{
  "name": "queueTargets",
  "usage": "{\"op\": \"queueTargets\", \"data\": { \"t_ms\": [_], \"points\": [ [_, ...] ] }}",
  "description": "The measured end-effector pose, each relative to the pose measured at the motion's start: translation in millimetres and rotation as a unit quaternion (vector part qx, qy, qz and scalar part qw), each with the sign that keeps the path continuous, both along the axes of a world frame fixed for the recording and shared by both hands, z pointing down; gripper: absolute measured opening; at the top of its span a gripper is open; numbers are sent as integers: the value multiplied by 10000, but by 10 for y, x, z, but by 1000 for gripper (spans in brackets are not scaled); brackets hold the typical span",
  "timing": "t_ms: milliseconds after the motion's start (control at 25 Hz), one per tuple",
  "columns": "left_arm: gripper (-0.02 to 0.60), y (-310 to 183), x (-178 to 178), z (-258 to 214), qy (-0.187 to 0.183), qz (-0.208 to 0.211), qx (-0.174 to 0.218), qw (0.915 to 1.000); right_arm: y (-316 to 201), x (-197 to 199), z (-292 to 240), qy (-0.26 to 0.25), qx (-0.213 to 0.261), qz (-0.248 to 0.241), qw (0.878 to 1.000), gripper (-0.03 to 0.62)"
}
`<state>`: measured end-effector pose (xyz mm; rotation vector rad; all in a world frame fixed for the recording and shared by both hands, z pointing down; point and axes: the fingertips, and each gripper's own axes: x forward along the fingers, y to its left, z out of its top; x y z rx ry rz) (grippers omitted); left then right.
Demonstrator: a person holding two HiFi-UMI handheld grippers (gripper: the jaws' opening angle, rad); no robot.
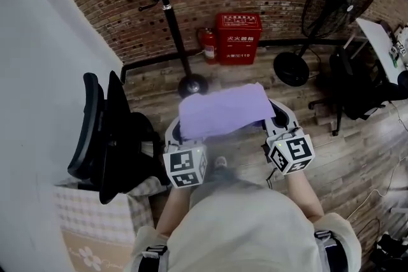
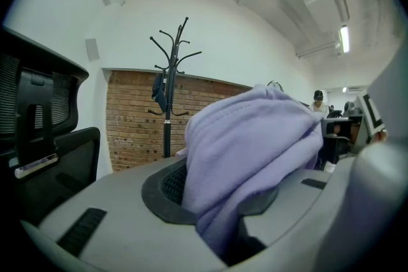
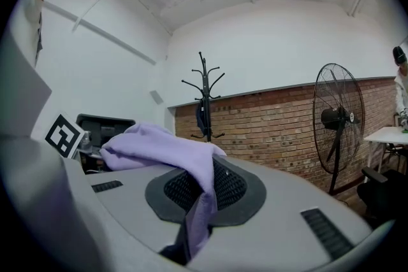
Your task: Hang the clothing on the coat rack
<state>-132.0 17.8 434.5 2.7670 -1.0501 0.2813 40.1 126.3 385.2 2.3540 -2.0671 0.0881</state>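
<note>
A lilac garment (image 1: 223, 109) is stretched between my two grippers in front of me. The left gripper (image 1: 177, 134) is shut on its left edge, a thick bunch of cloth (image 2: 248, 156) filling the jaws. The right gripper (image 1: 275, 116) is shut on a thin fold of the right edge (image 3: 199, 200). The black coat rack (image 1: 167, 9) stands ahead by the brick wall, its base (image 1: 192, 84) just beyond the garment. A dark item (image 2: 159, 91) hangs on one of the rack's hooks. In the right gripper view the rack (image 3: 205, 95) rises straight ahead.
A black office chair (image 1: 108, 134) stands close at my left. A red fire-equipment box (image 1: 238, 37) and an extinguisher (image 1: 208, 44) sit against the wall. A large floor fan (image 1: 331, 3) and another black chair (image 1: 354, 86) are at the right. Wooden floor lies between me and the rack.
</note>
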Motion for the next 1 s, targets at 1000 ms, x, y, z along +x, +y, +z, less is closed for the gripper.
{"op": "queueTargets", "data": {
  "t_ms": [1000],
  "points": [
    [106,-1428,704,-27,-32,222,86,9997,-1356,678,-20,128,99,241,9996,17]
  ]
}}
